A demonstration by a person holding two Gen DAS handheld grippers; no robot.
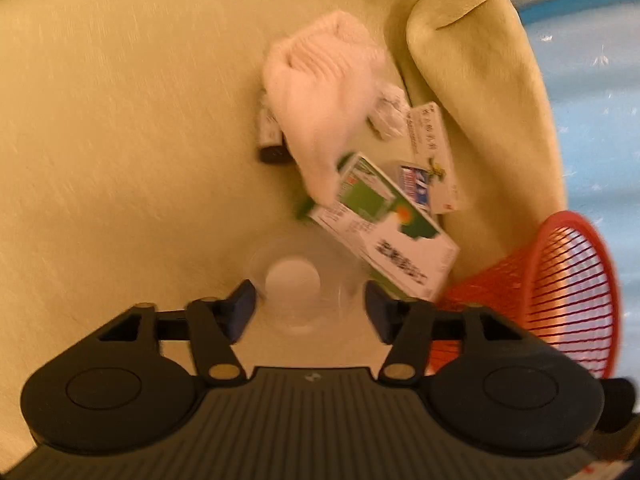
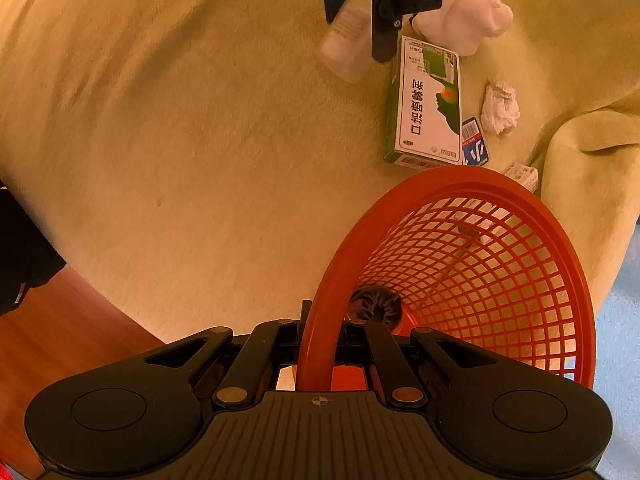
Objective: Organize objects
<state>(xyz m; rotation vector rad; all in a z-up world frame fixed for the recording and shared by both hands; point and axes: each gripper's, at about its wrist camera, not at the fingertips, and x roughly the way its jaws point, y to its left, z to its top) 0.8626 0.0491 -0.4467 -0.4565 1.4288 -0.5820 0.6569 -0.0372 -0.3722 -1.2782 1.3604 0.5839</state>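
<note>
Clamped on the smooth rim of the red basket [image 2: 472, 264], the right gripper [image 2: 320, 344] has its black fingers pressed to either side of the thick plastic lip, holding the basket tipped so its open lattice wall and round bottom face the camera. That basket is a flared, round mesh of thin red ribs, sitting by the rumpled fold at the edge of the yellow-green plush blanket [image 2: 180, 140]. Out over the blanket the left gripper [image 1: 308, 308] stands spread wide, its blue-padded fingers apart on either side of a clear plastic cup [image 1: 300, 280] with a white base, not visibly touching it. Beyond the cup lie a green-and-white carton [image 1: 384, 232] with printed characters, a smaller pale box [image 1: 432, 148], a crumpled white wrapper [image 1: 390, 110], a soft white knitted sock [image 1: 320, 108] and a dark little tube [image 1: 270, 136], clustered close together.
</note>
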